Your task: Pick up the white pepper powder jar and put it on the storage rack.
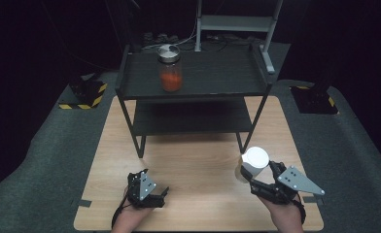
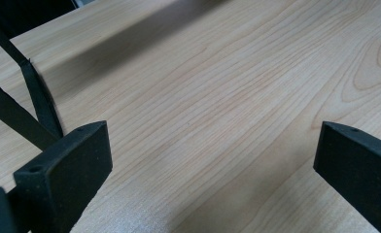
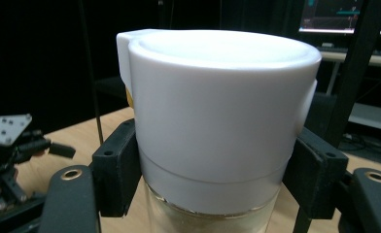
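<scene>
One jar (image 1: 251, 164), lower right, is clamped in the right gripper (image 1: 261, 177); left gripper (image 1: 154, 194) gapes empty. Next, probably carry it up to the shelf (image 1: 217, 77).

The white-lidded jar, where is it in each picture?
High view: white-lidded jar at lower right, held by the right gripper.
Left gripper view: not in it.
Right gripper view: jar centre, between the fingers.
Shared landmark: the wooden table.
</scene>
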Motion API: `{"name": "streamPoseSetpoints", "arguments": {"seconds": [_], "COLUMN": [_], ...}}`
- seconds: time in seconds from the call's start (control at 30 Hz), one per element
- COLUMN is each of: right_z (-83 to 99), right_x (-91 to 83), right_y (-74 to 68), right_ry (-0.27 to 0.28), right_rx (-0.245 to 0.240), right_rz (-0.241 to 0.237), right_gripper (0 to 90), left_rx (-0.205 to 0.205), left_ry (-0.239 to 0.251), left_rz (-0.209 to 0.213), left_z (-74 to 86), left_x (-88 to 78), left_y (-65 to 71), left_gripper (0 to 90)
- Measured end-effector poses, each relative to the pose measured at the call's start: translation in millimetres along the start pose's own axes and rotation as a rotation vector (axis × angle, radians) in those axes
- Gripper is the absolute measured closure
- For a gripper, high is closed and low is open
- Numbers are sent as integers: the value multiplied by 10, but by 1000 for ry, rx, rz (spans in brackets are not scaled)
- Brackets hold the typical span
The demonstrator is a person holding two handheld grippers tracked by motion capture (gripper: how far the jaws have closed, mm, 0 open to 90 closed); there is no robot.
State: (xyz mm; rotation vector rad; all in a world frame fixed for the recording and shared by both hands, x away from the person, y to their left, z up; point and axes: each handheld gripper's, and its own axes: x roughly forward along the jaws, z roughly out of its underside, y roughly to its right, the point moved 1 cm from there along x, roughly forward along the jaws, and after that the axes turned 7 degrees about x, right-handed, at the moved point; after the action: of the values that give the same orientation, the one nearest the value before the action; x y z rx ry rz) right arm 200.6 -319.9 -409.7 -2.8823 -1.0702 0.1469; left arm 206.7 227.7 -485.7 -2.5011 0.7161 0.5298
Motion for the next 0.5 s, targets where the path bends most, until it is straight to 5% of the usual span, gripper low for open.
{"name": "streamPoseSetpoints", "arguments": {"seconds": [0.5], "right_z": [-422], "right_x": [192], "right_y": [-46], "right_ry": [27], "right_rx": [-30], "right_rz": [2], "right_gripper": [304], "left_rx": [-3], "left_ry": [7], "left_rz": [4], "left_z": [13], "left_x": [-6], "left_y": [-10], "left_gripper": [6]}}
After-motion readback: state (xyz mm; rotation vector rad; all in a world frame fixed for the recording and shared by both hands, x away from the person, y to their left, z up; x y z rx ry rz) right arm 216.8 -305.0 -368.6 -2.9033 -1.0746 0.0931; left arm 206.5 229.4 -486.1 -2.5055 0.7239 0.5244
